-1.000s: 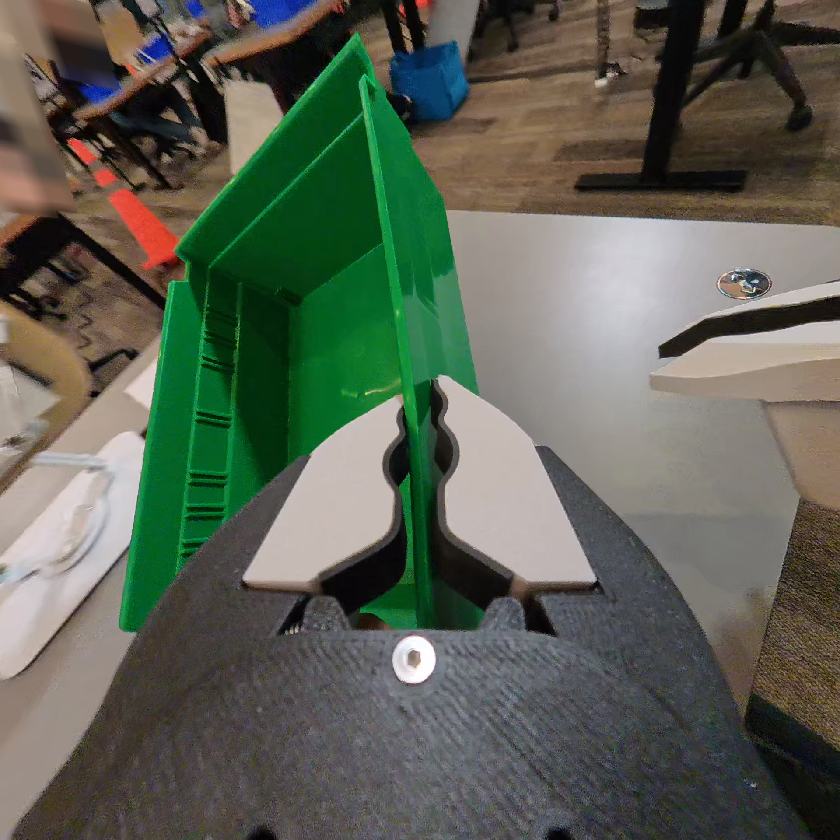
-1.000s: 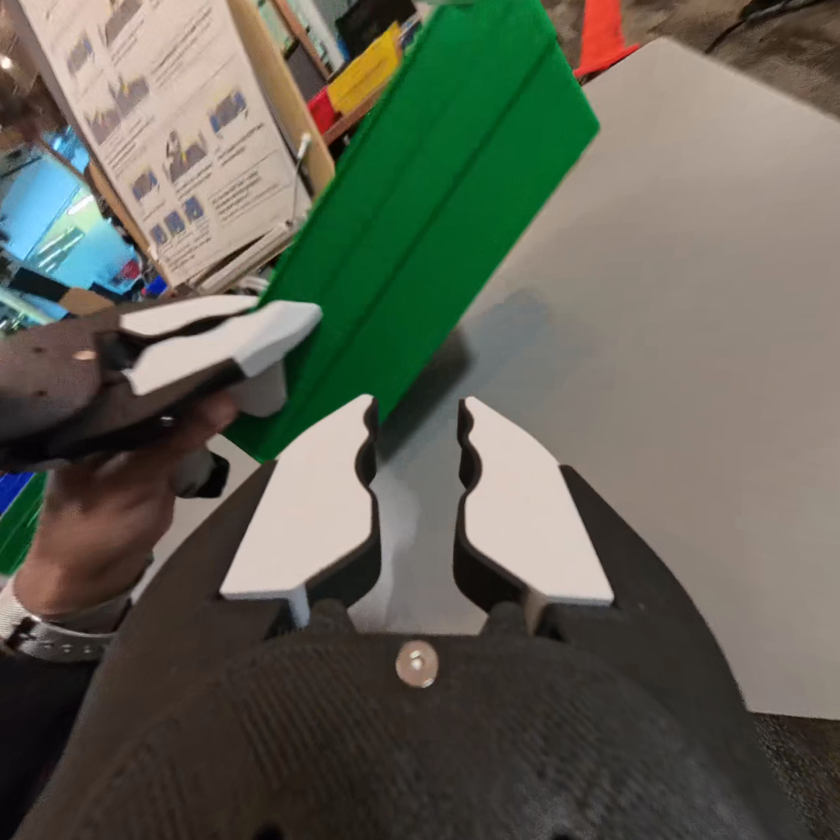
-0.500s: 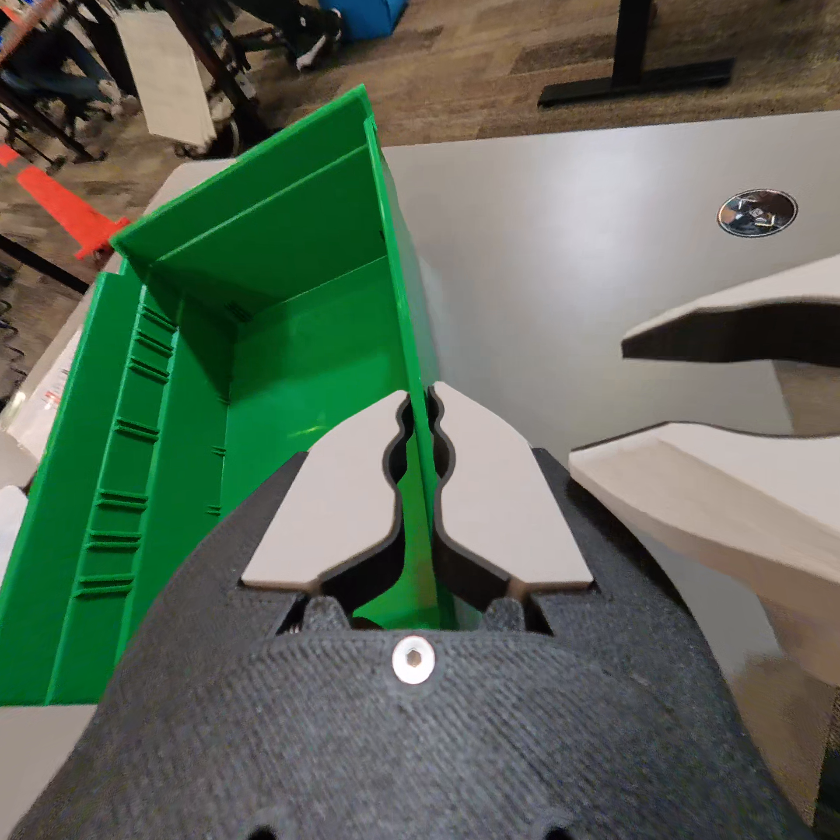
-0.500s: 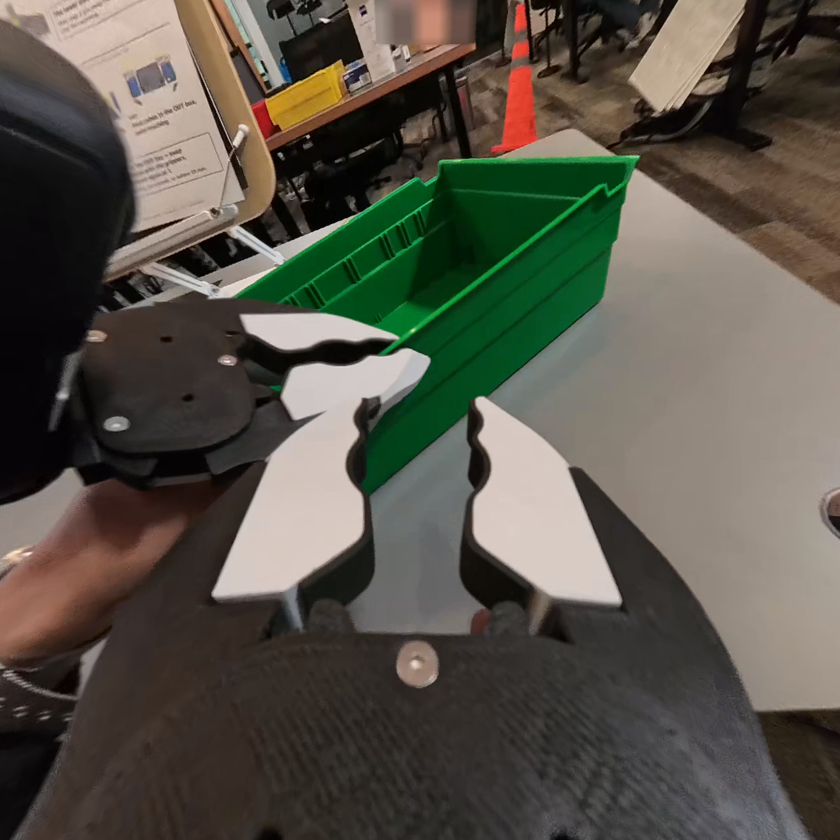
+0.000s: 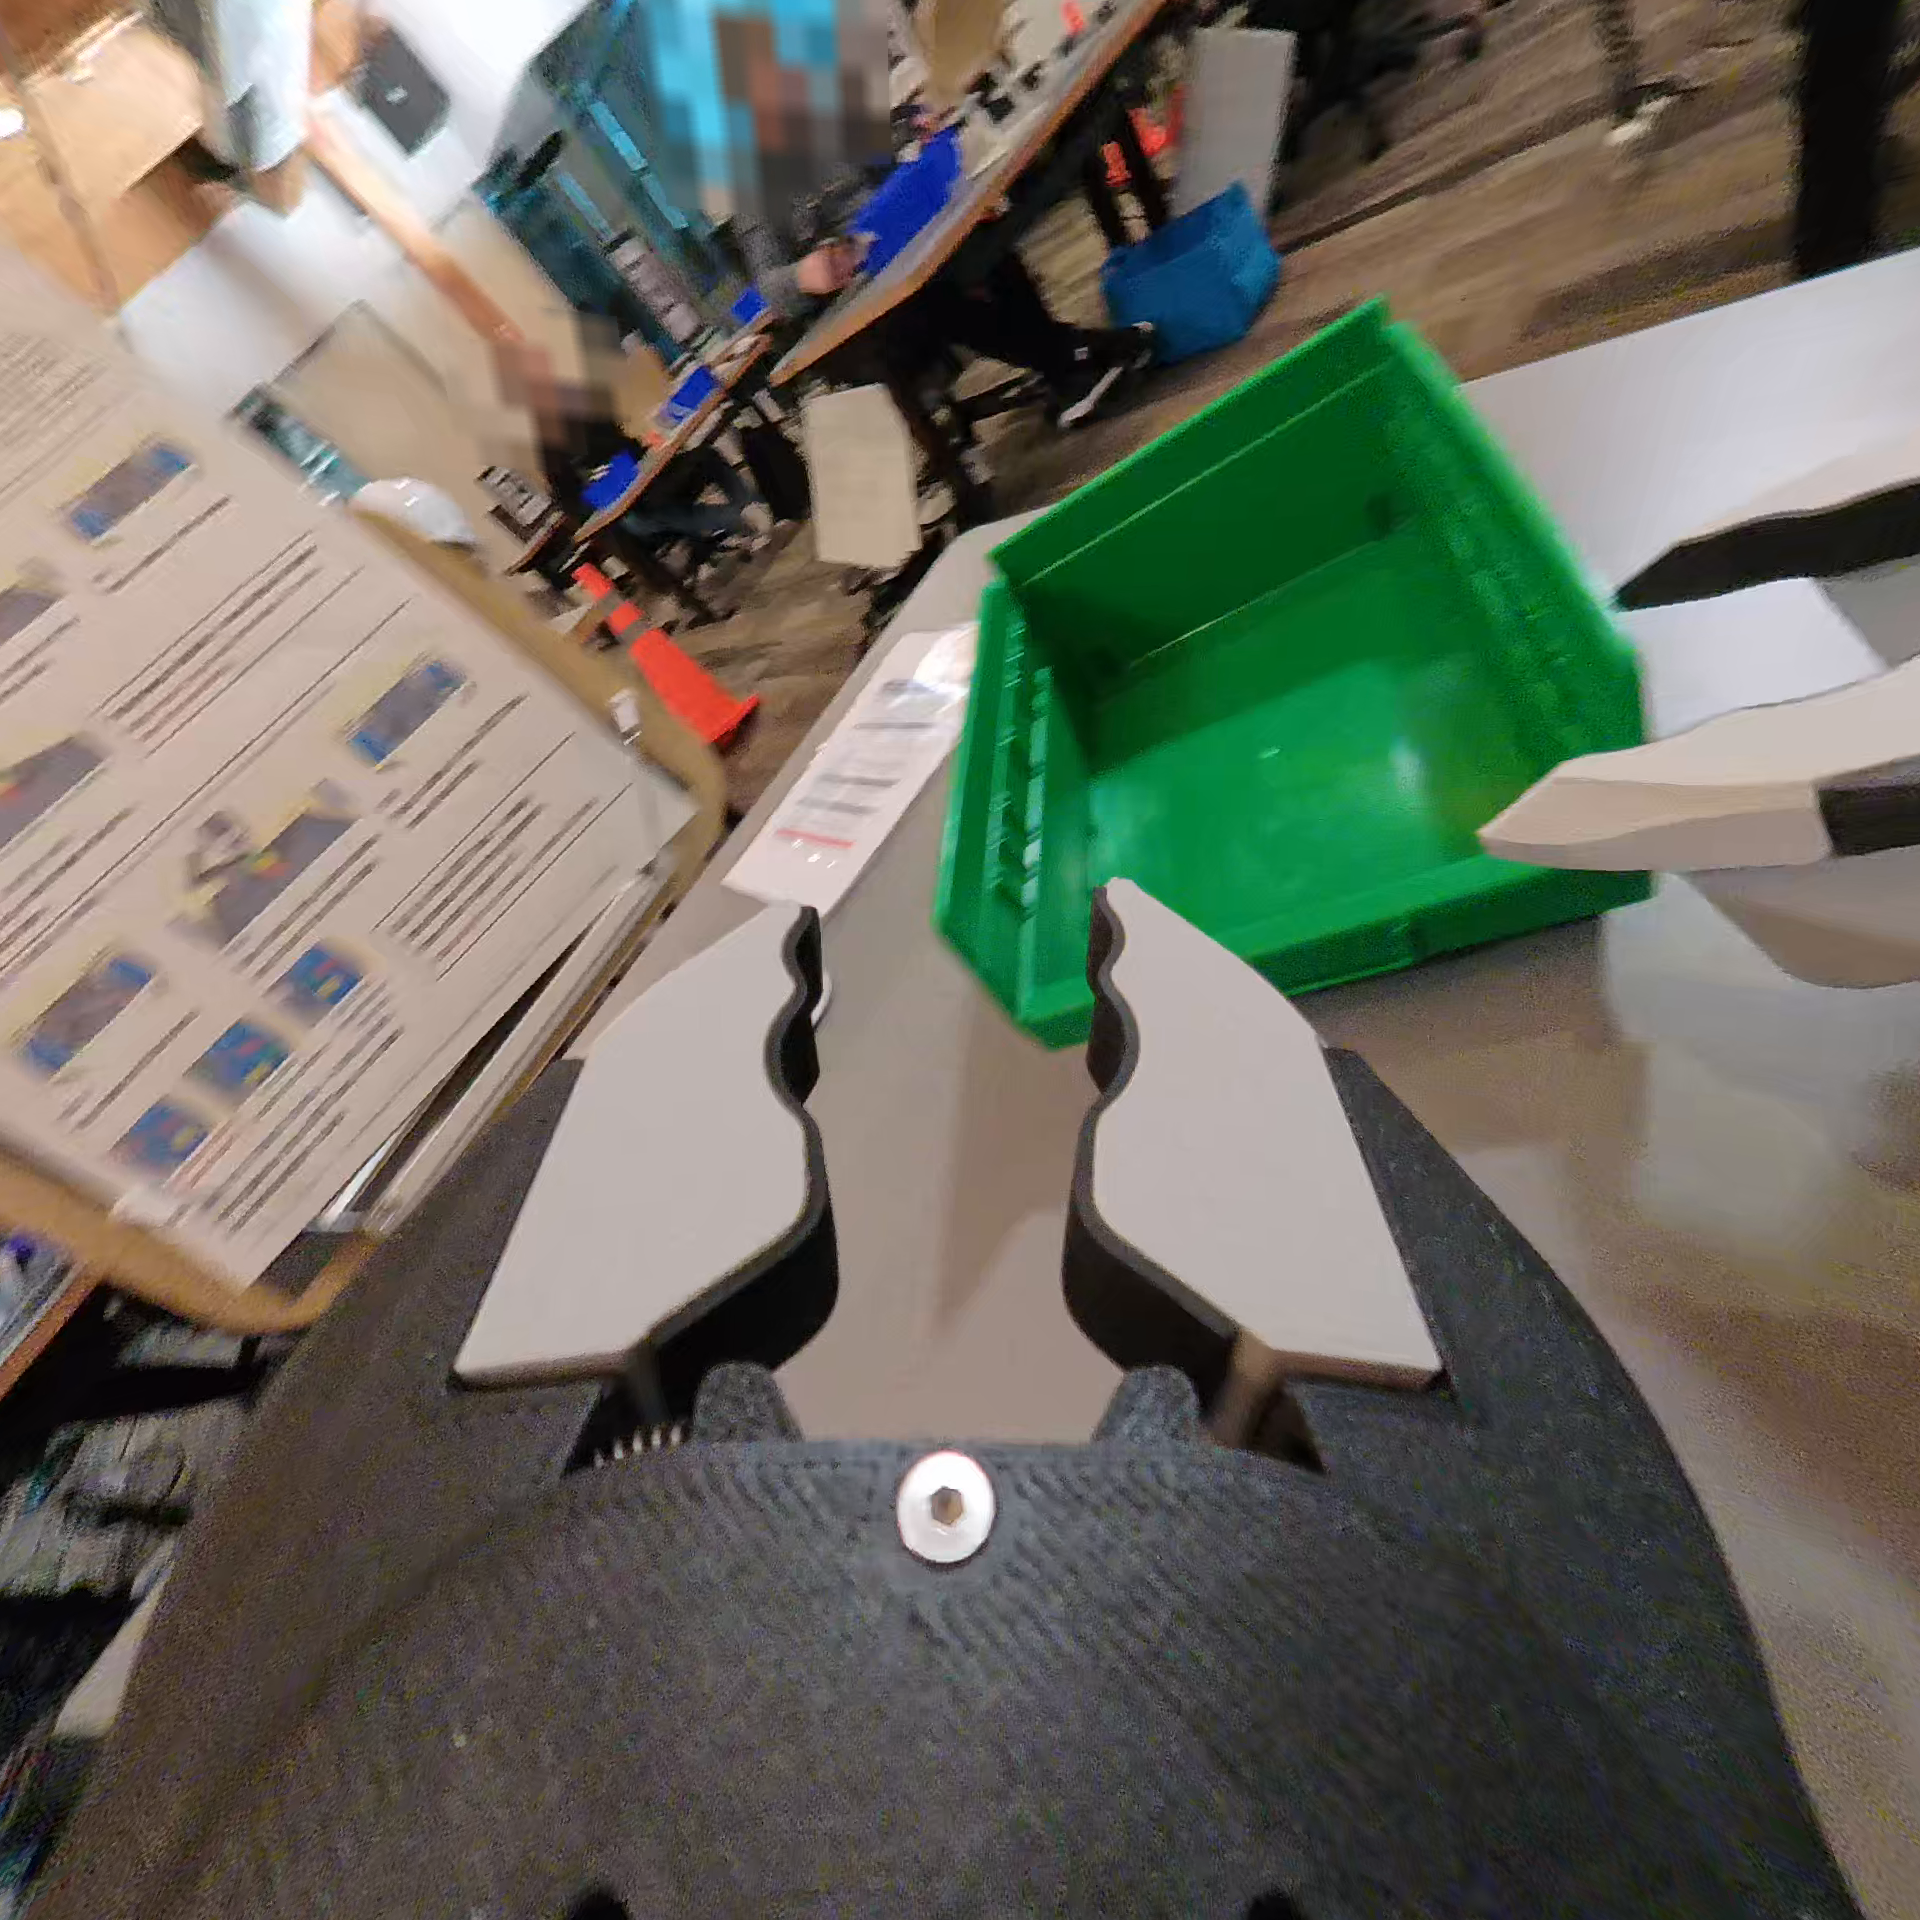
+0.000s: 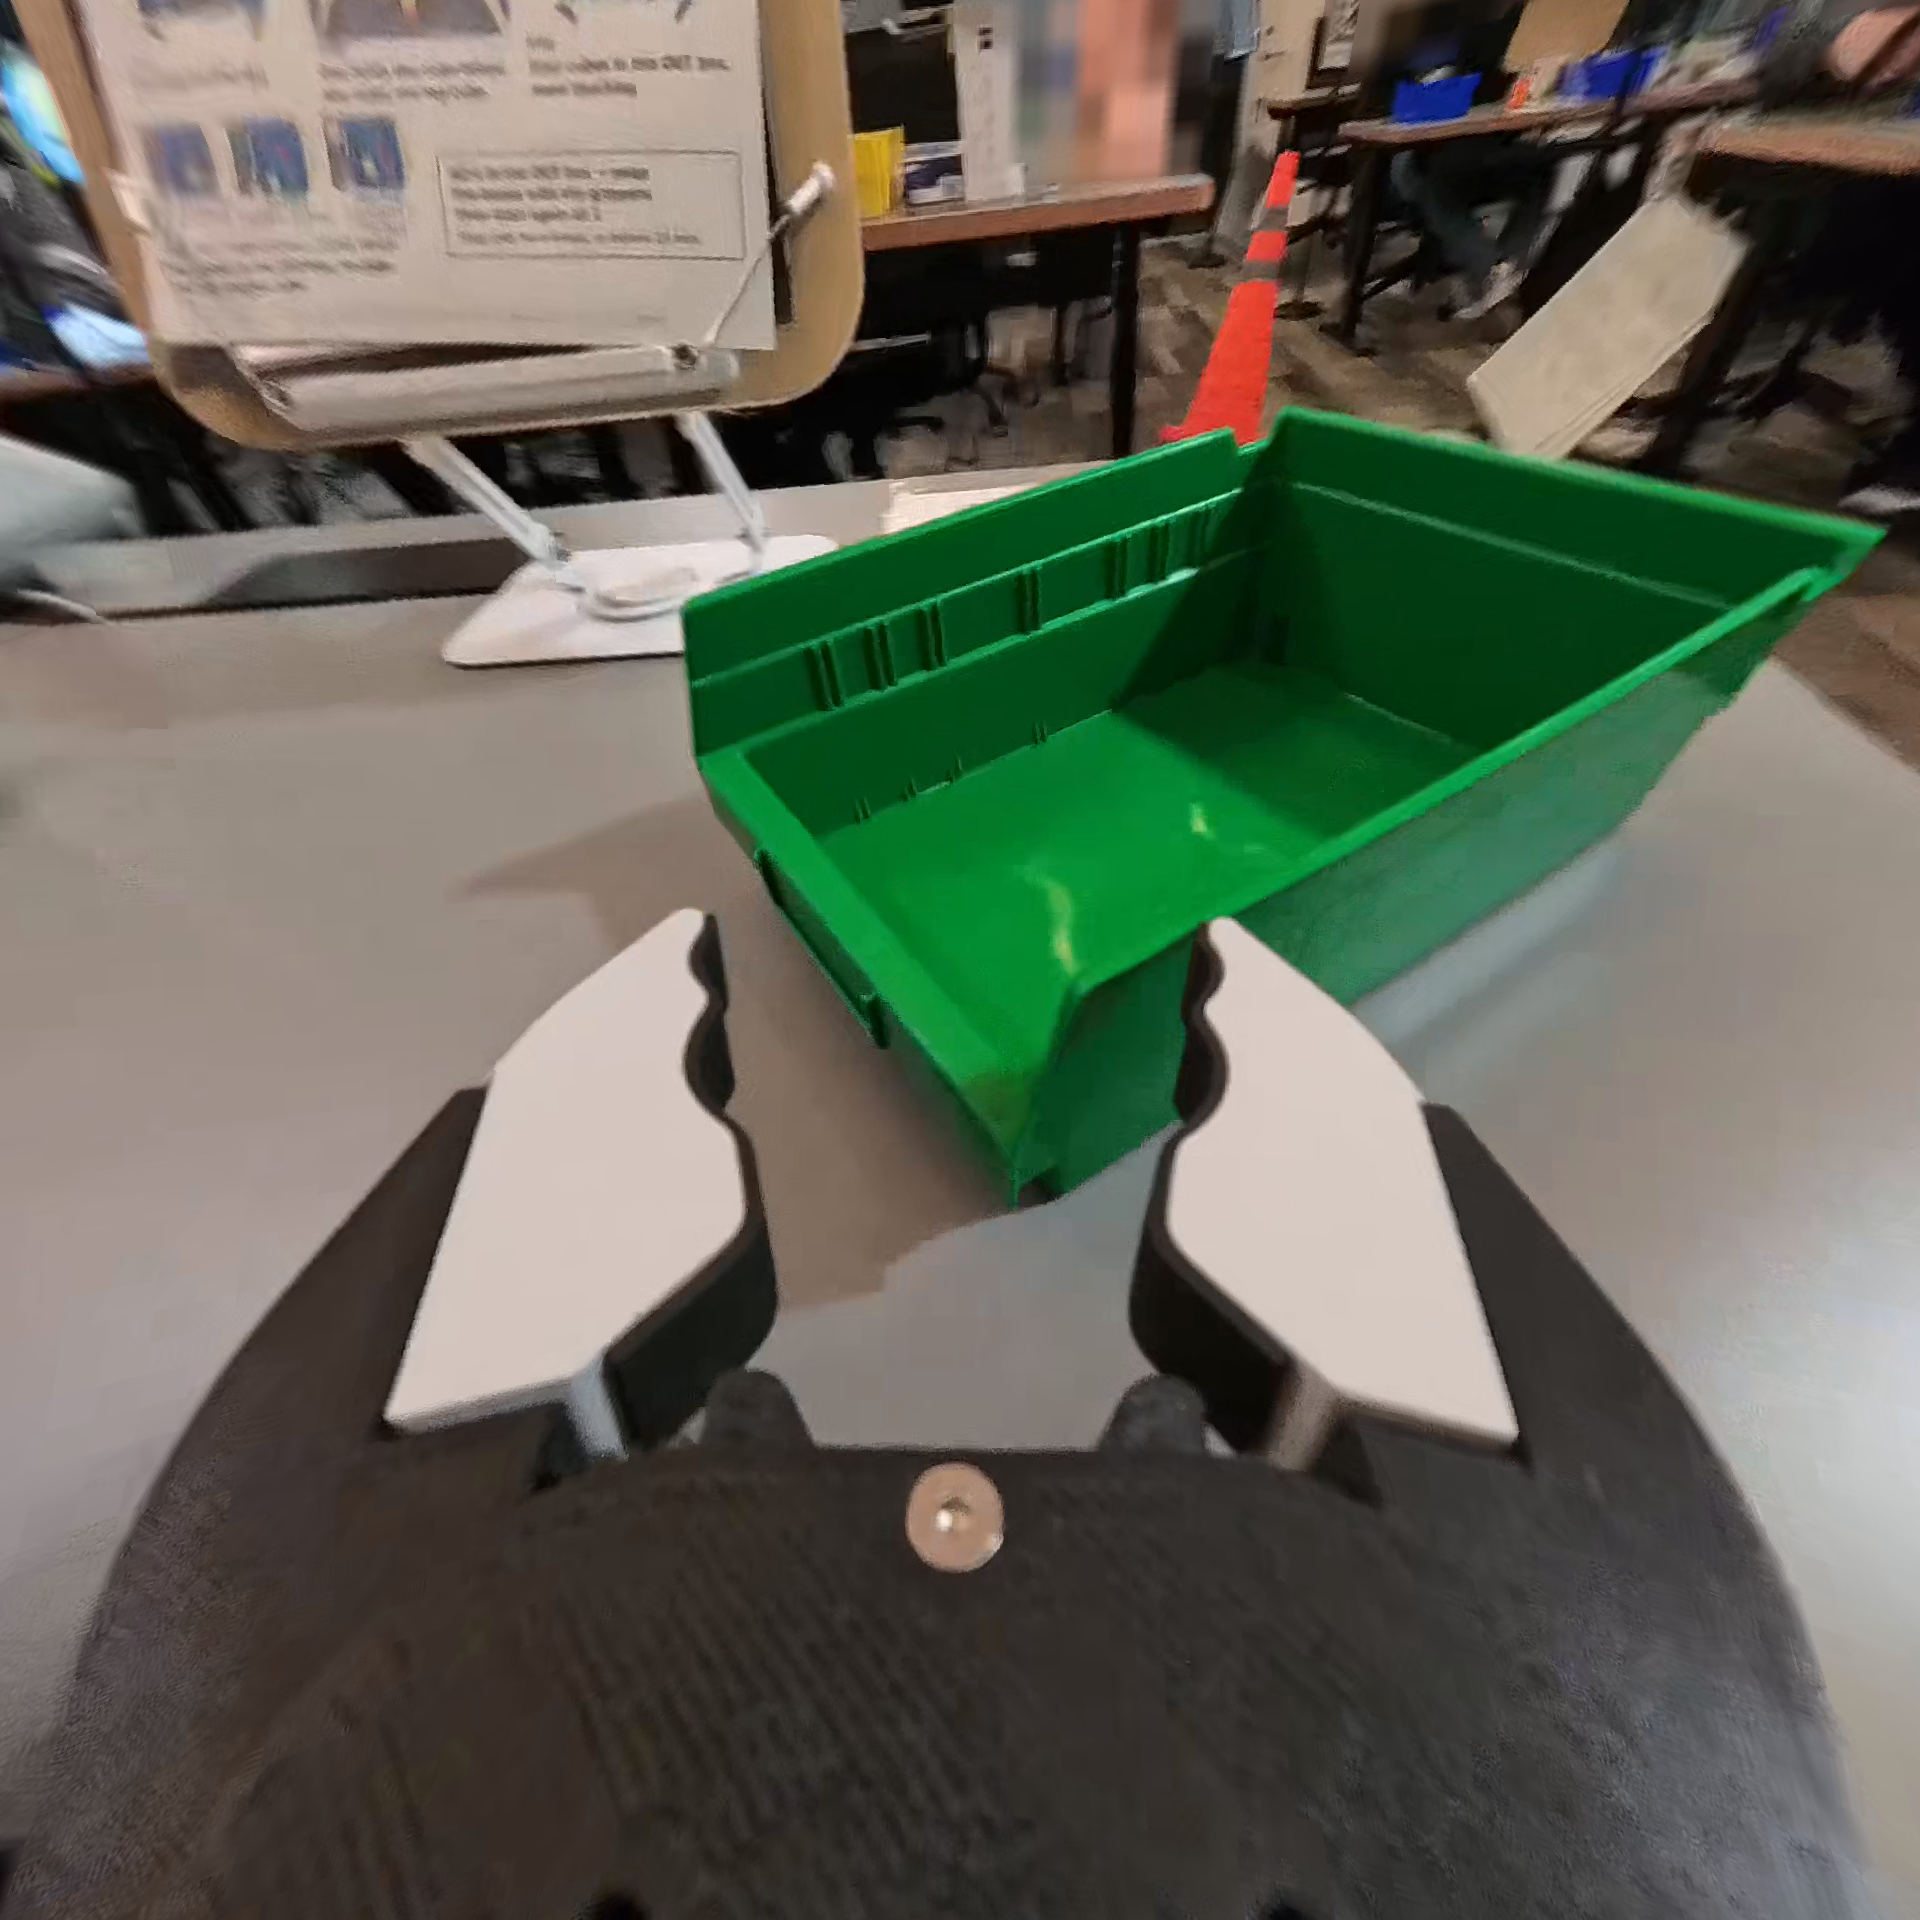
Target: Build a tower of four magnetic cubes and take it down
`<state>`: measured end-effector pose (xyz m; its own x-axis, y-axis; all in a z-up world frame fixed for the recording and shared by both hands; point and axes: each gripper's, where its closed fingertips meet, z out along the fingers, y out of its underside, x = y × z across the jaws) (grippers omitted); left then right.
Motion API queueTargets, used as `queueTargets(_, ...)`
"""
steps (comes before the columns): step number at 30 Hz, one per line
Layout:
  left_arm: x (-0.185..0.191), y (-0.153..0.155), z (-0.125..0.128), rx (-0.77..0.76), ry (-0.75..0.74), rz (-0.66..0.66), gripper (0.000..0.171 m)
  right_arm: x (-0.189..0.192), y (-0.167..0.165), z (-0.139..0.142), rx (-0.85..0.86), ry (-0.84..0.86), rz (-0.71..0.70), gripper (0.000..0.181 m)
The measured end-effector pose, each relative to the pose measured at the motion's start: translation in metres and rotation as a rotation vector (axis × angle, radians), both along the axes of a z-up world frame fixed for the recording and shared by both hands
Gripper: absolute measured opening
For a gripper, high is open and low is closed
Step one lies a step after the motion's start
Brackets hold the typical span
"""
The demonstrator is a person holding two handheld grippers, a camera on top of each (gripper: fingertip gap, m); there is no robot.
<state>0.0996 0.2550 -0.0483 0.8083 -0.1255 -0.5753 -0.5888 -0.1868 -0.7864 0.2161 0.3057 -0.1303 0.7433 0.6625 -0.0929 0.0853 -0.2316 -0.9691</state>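
**Both sets of fingers spread, bin free on the table**

Left wrist view: the fingers of the left gripper are spread with only bare table between them, holding nothing. The green bin rests upright on the table just ahead and to the right of the right fingertip, not touched. The right gripper reaches in from the right over the bin's near right corner, jaws apart. A printed sheet lies left of the bin; a poster board stands farther left.

Right wrist view: the right gripper has its fingers wide apart and empty. The bin lies just ahead, its near corner between the fingertips; contact cannot be told. The board's white stand sits left of and behind the bin, an orange cone behind it.
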Motion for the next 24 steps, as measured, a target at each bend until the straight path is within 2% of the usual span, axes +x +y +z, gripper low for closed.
queueTargets(3, -0.049, -0.031, 0.007, 0.013, -0.038, 0.118, 0.052, -0.011, 0.006, -0.003, 0.051, -0.063, -0.052, 0.080)
queueTargets(5, -0.071, -0.051, 0.010, 0.023, -0.078, 0.162, 0.052, -0.013, 0.015, -0.005, 0.067, -0.092, -0.091, 0.069)
queueTargets(8, -0.094, -0.074, 0.013, 0.040, -0.137, 0.199, 0.052, 0.001, 0.034, -0.017, 0.057, -0.189, -0.178, 0.051)
queueTargets(10, -0.106, -0.084, 0.017, 0.051, -0.120, 0.215, 0.052, 0.012, 0.044, -0.021, 0.034, -0.188, -0.178, 0.056)
queueTargets(11, -0.113, -0.089, 0.019, 0.056, -0.104, 0.232, 0.052, 0.018, 0.049, -0.021, 0.015, -0.166, -0.188, 0.051)
queueTargets(13, -0.122, -0.094, 0.026, 0.081, -0.102, 0.247, 0.052, 0.039, 0.062, -0.021, -0.005, -0.149, -0.249, 0.020)
queueTargets(14, -0.125, -0.095, 0.029, 0.088, -0.114, 0.248, 0.052, 0.052, 0.070, -0.019, -0.001, -0.153, -0.285, 0.016)
queueTargets(20, -0.134, -0.093, 0.030, 0.066, -0.196, 0.234, 0.051, 0.133, 0.121, -0.018, -0.040, -0.059, -0.463, 0.005)
queueTargets(24, -0.139, -0.090, 0.030, 0.061, -0.197, 0.239, 0.051, 0.160, 0.147, -0.018, -0.028, -0.020, -0.450, 0.006)
